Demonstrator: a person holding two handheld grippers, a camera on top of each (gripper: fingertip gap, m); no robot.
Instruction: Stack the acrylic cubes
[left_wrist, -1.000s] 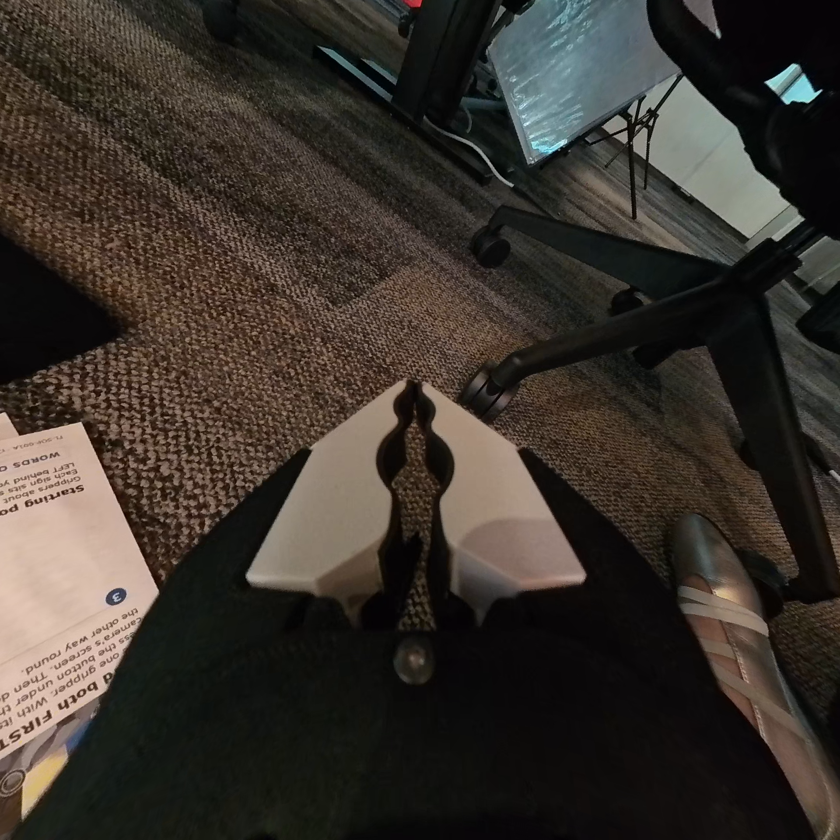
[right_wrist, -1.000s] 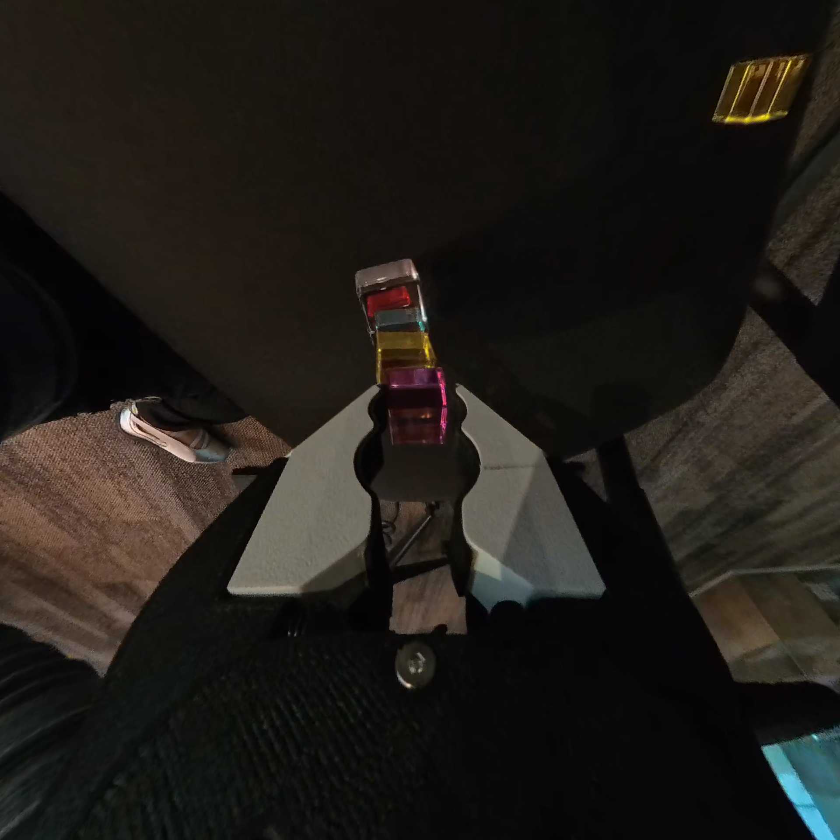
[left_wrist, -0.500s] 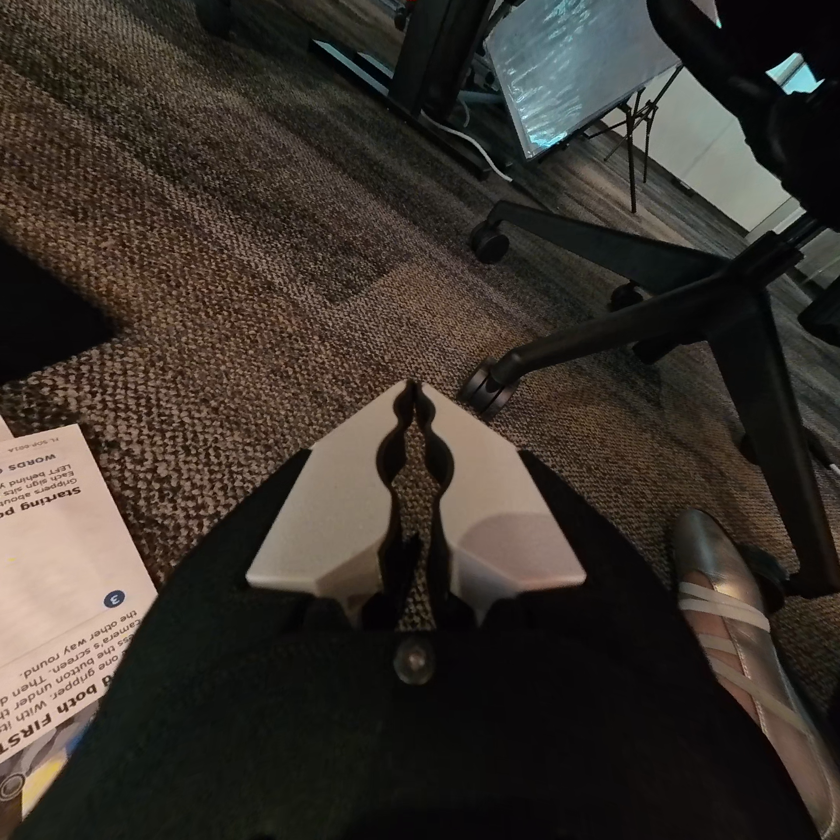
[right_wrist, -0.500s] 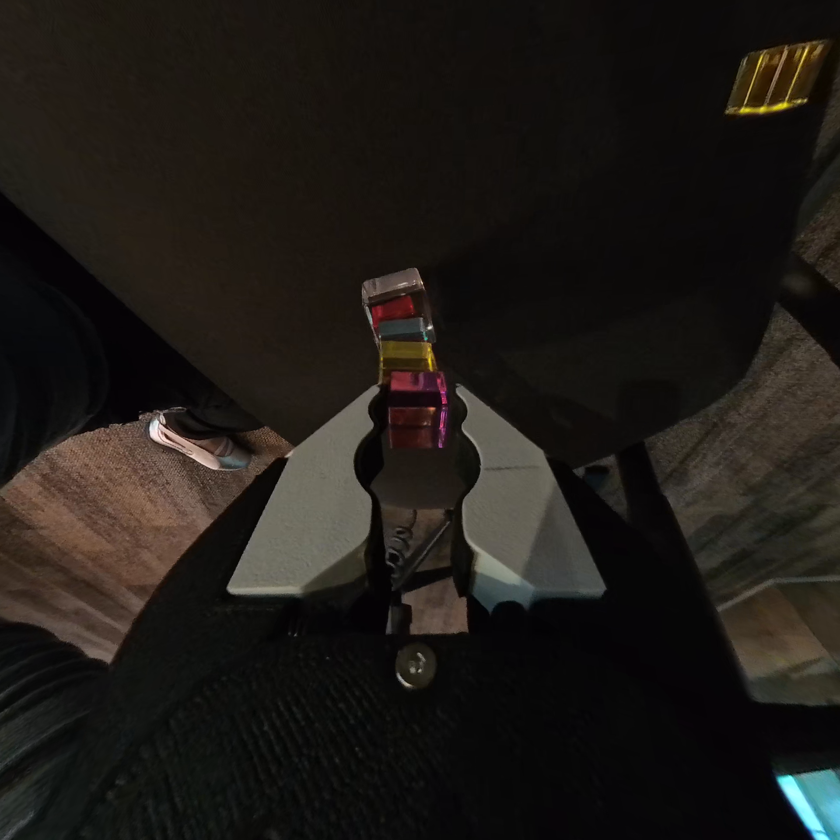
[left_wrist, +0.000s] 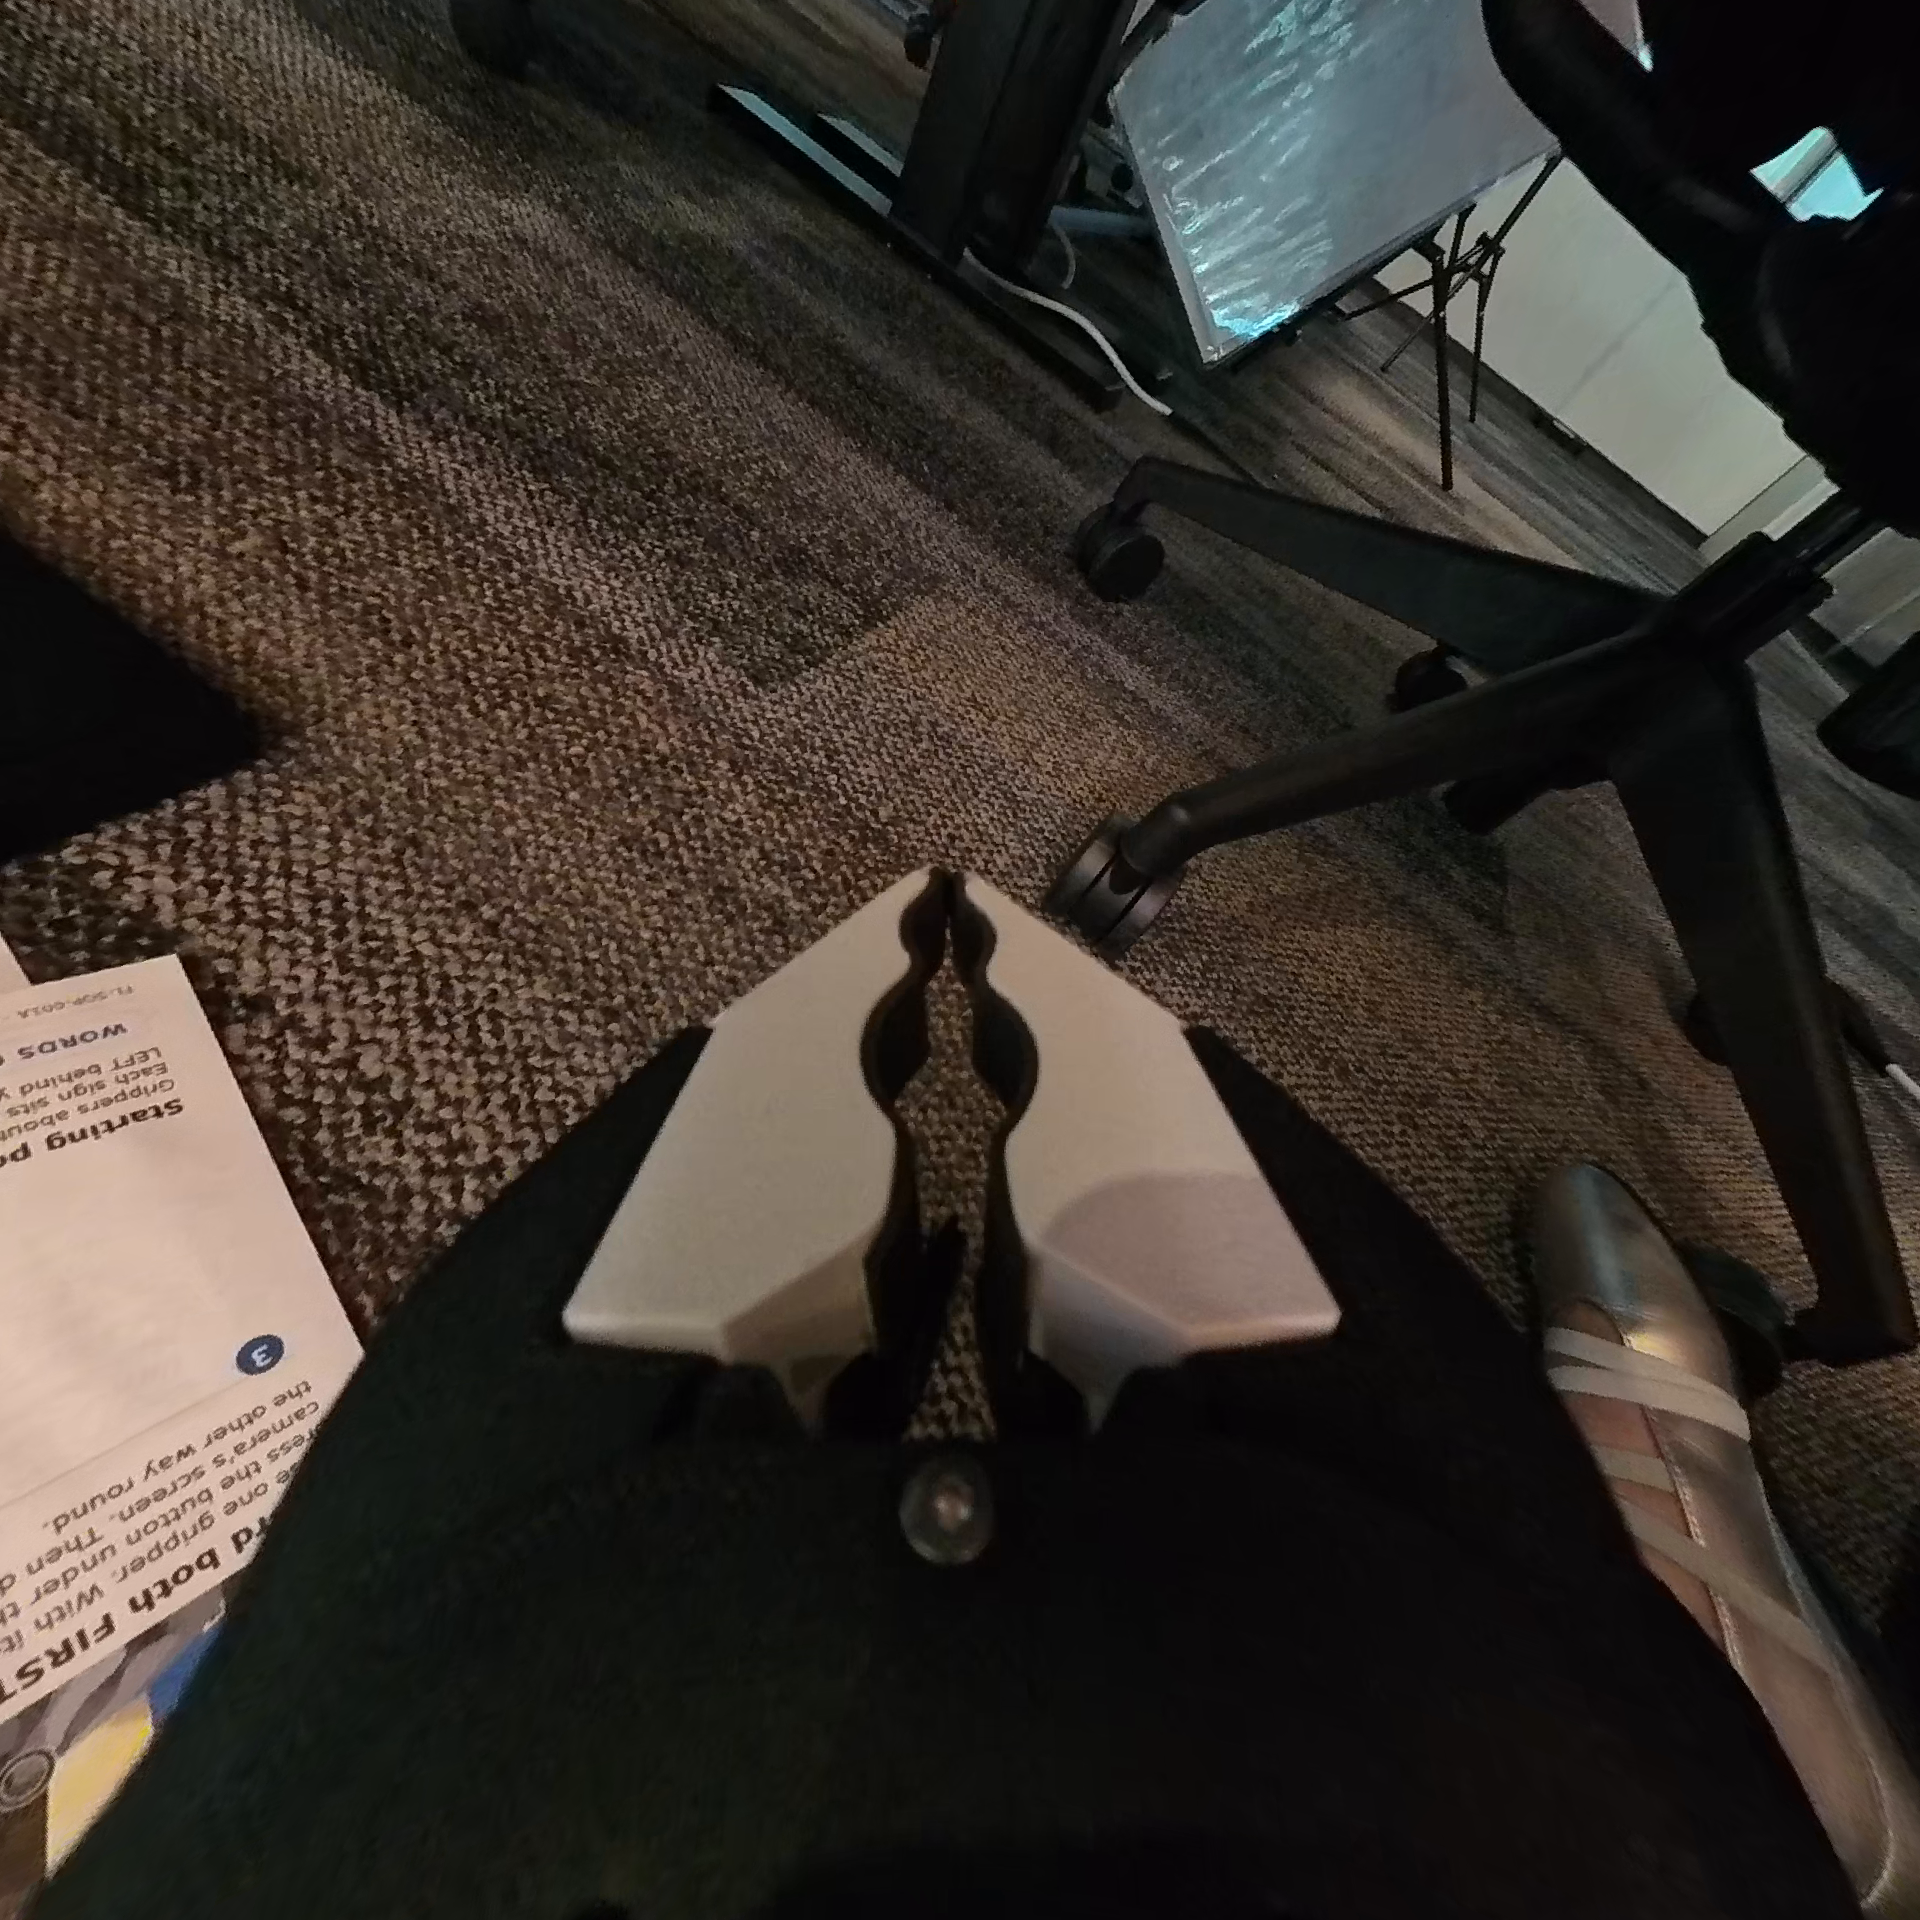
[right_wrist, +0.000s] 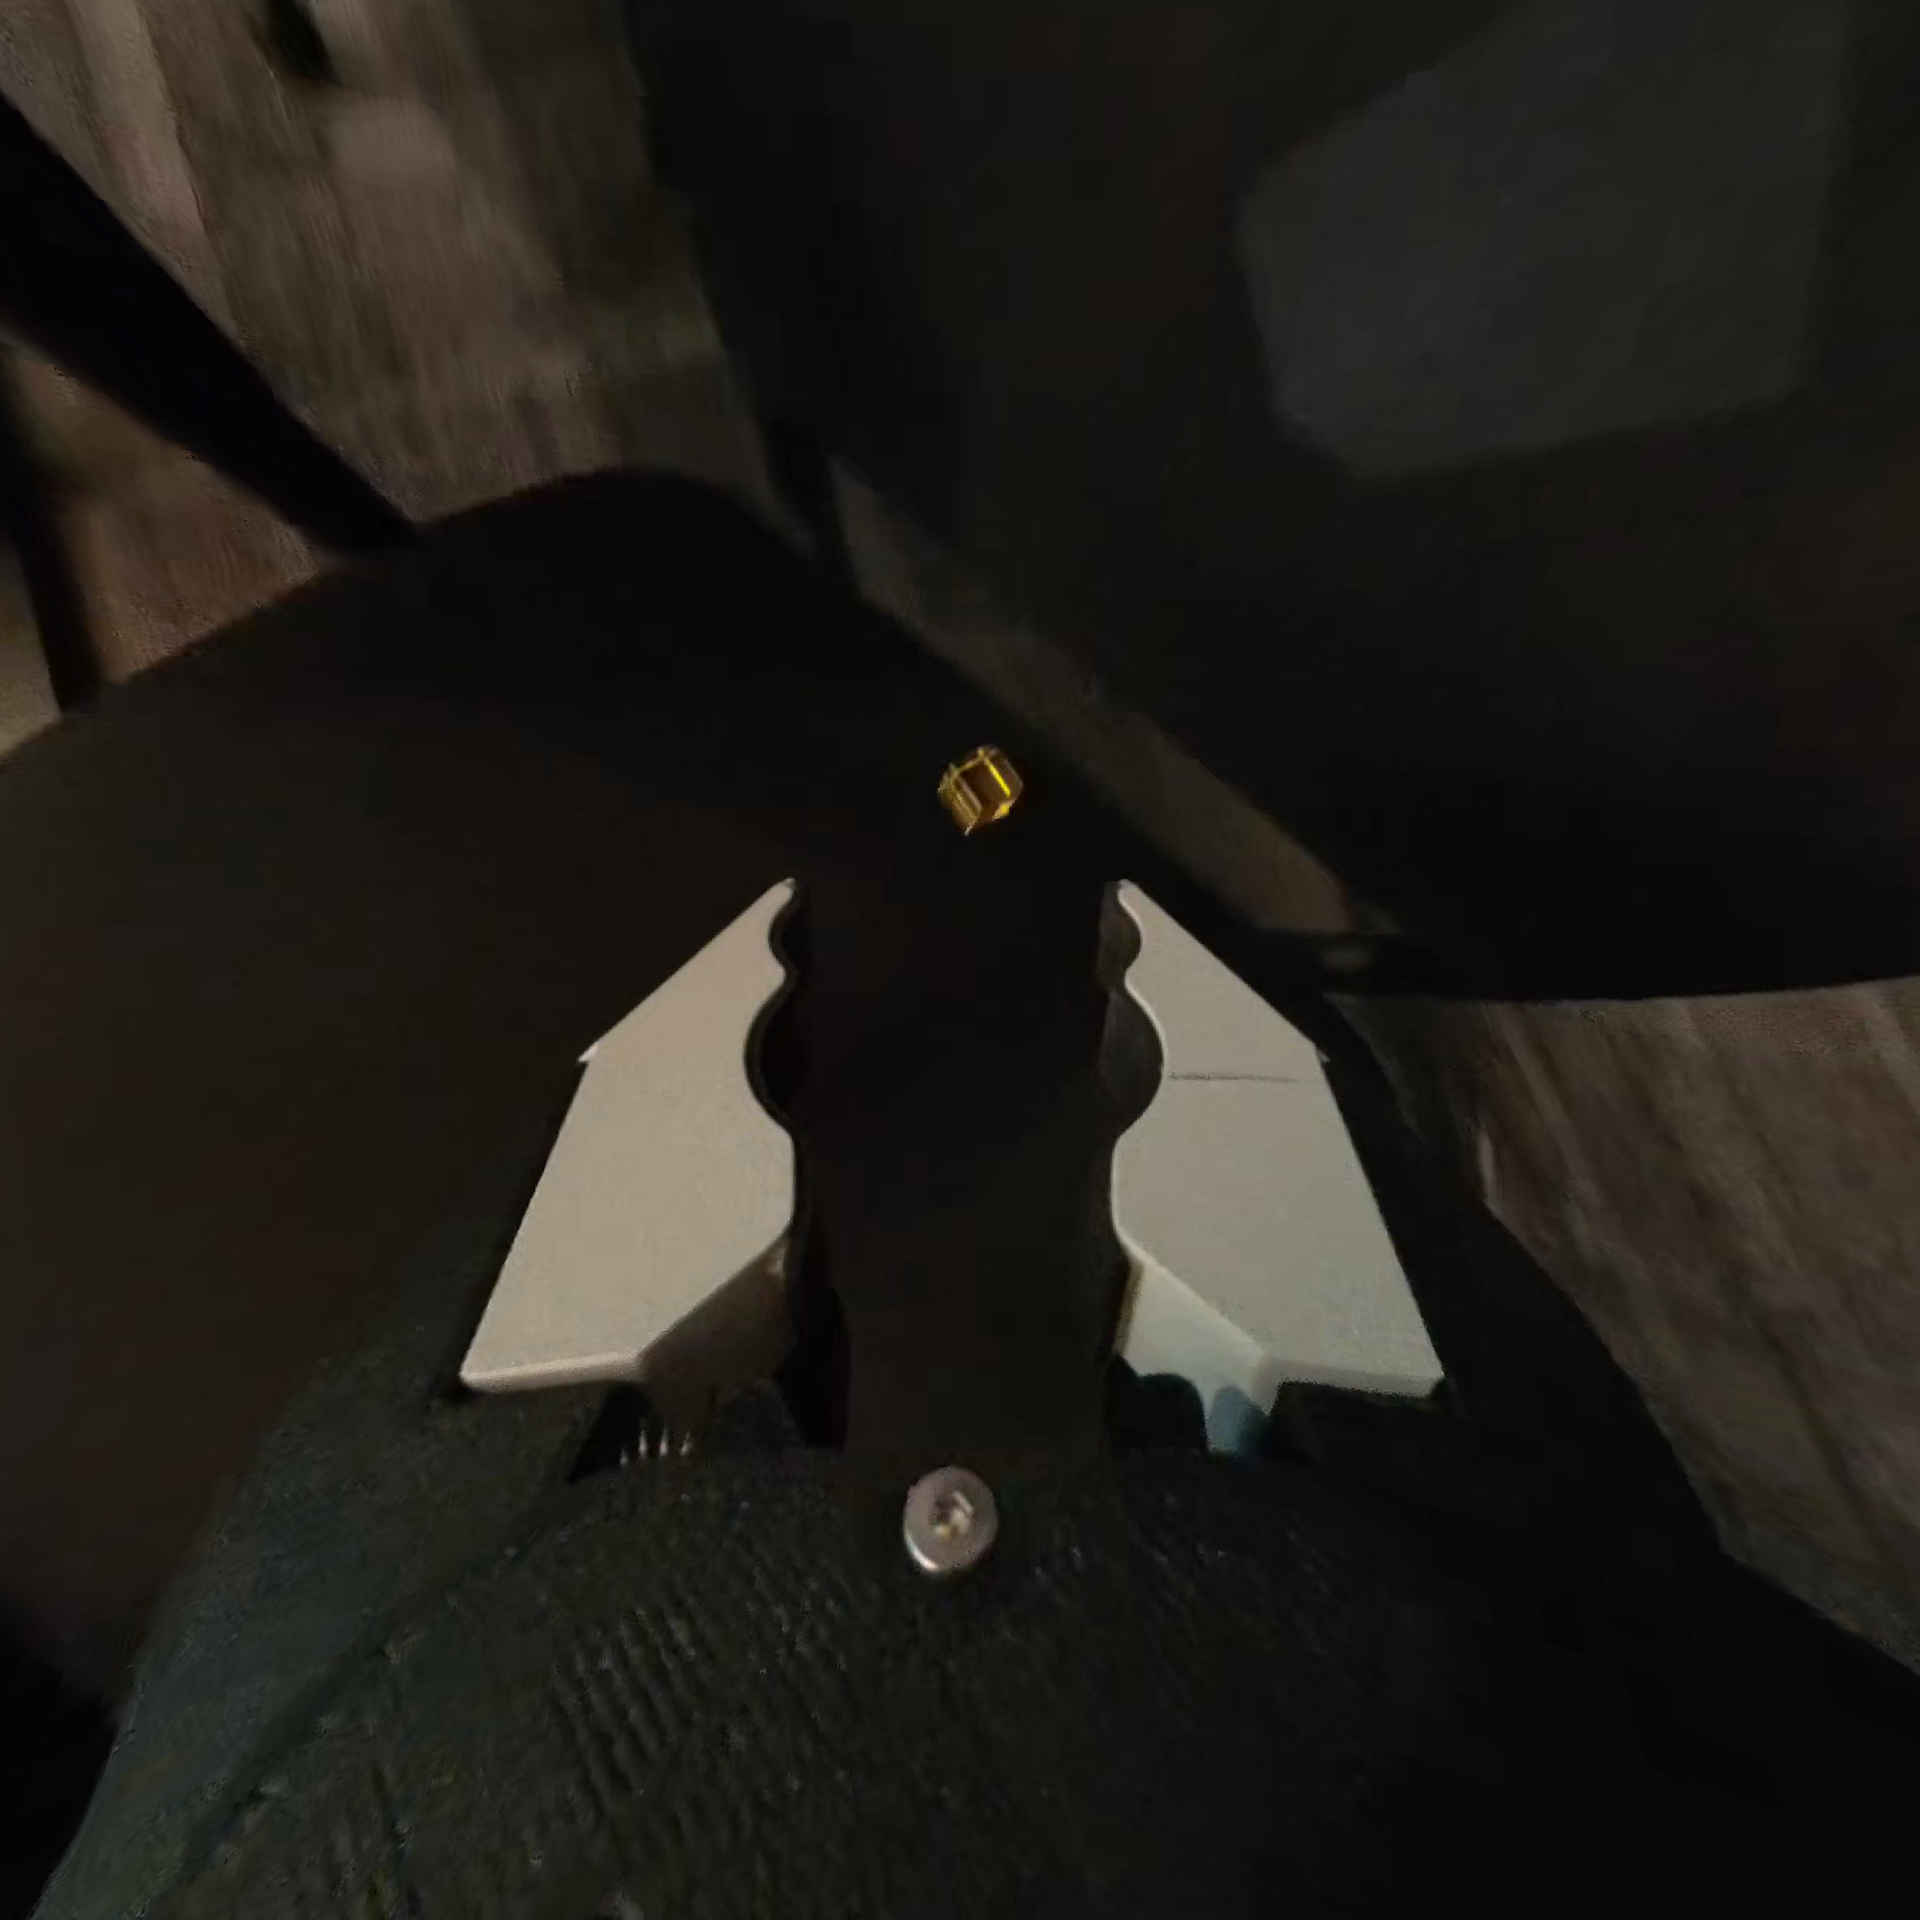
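Carpet (left_wrist: 540, 582) lies under the left gripper (left_wrist: 951, 894), its fingers clenched on nothing, a sheet (left_wrist: 135, 1226) left, a chair caster (left_wrist: 1117, 894) right. Right gripper (right_wrist: 951, 904) is released; a yellow cube (right_wrist: 979, 788), blurred, seems just beyond the fingertips, on a dark surface.

The right claw (right_wrist: 954, 894) has opened, leaving the purple cube and block stack behind.

Cube (right_wrist: 981, 788) ahead of hand-held gripper (right_wrist: 956, 904).
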